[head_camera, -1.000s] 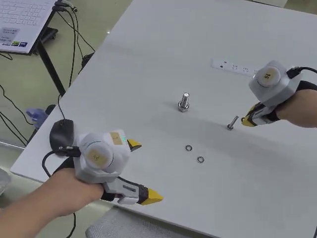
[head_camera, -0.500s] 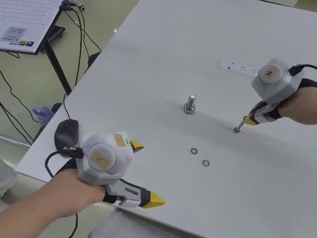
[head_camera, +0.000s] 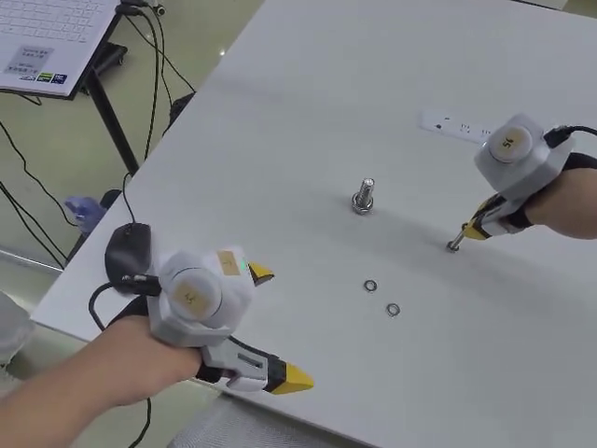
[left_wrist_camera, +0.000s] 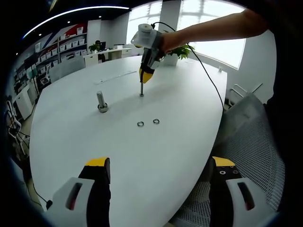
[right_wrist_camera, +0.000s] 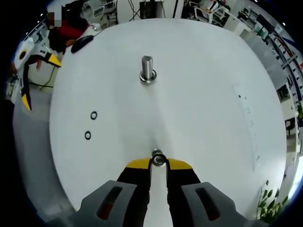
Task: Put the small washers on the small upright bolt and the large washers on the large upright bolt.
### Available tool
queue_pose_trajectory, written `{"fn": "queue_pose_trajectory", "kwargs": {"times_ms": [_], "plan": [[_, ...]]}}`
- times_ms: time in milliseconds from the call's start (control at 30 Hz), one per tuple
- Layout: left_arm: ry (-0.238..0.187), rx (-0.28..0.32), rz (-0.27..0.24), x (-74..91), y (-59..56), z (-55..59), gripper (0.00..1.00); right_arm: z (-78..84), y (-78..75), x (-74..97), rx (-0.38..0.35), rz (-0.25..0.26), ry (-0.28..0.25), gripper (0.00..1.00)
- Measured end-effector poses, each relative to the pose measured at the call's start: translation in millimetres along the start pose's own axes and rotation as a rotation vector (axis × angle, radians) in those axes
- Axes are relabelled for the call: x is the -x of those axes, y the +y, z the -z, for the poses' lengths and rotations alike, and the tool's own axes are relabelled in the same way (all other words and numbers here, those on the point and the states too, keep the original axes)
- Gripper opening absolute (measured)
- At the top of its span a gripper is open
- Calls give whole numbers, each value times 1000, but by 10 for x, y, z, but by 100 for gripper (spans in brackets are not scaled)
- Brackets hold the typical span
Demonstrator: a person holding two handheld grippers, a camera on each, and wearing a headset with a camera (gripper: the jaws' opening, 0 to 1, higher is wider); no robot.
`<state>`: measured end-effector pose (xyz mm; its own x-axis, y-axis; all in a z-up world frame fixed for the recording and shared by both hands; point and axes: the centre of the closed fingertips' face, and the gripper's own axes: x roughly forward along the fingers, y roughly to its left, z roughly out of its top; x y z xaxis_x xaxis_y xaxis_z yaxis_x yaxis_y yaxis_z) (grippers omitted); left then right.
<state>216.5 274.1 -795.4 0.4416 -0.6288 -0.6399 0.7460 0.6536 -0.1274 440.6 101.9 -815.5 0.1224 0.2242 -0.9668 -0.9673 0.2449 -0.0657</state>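
Observation:
The large bolt [head_camera: 363,198] stands upright mid-table, also seen as large bolt [left_wrist_camera: 102,101] and large bolt [right_wrist_camera: 147,69]. Two small washers [head_camera: 370,286] [head_camera: 393,309] lie flat in front of it, apart from each other. My right gripper [head_camera: 471,231] is shut on the top of the small bolt [head_camera: 455,243], which stands nearly upright with its lower end on the table. The small bolt's end [right_wrist_camera: 157,158] sits between the yellow fingertips. My left gripper [head_camera: 278,327] hovers open over the near table edge, holding nothing.
A white power strip [head_camera: 457,128] lies behind the right gripper. A black mouse [head_camera: 128,254] with its cable sits at the left table edge. A laptop [head_camera: 47,37] stands on a side stand off the table. A mesh chair [left_wrist_camera: 246,127] stands beside the table.
The right gripper came down onto the small bolt and shut on it; the bolt went from leaning on the table to nearly upright. The left gripper stayed put.

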Motion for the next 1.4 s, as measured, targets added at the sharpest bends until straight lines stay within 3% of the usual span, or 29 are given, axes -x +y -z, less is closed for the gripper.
{"fn": "queue_pose_trajectory", "kwargs": {"times_ms": [300, 1400], "plan": [[-12, 10, -11, -8, 33, 5, 86, 33, 9, -113, 4, -11, 17, 13], [25, 40, -7, -54, 4, 125, 80, 139, 5, -459, 53, -28, 44, 13]]}}
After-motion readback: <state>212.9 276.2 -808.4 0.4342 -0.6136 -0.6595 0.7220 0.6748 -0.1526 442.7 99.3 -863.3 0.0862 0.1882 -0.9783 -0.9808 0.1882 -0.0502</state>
